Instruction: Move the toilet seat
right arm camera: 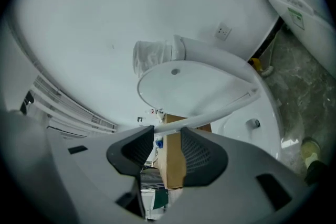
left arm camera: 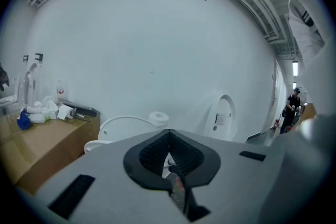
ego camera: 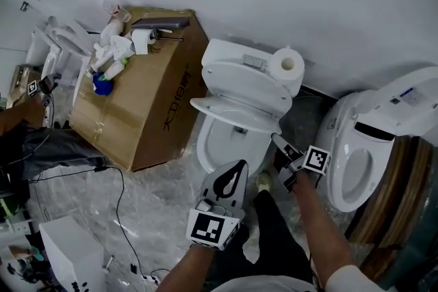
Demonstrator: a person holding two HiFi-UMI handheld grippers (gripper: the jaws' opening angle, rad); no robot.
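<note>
The white toilet [ego camera: 226, 143] stands in the middle, its seat and lid [ego camera: 236, 113] half raised over the bowl. My right gripper [ego camera: 277, 141] reaches the seat's right front edge. In the right gripper view its jaws [right arm camera: 167, 131] are open, with the thin seat rim [right arm camera: 231, 105] running in between the tips under the lid [right arm camera: 194, 86]; the pads do not press on it. My left gripper [ego camera: 239, 165] hovers just in front of the bowl, shut and empty. The left gripper [left arm camera: 169, 134] points over the lid [left arm camera: 123, 126] toward the wall.
A toilet paper roll [ego camera: 286, 65] sits on the tank [ego camera: 239, 68]. A cardboard box [ego camera: 150, 113] with bottles and clutter on top stands to the left. A second toilet [ego camera: 363, 161] is on the right. Cables lie on the plastic-covered floor [ego camera: 157, 181].
</note>
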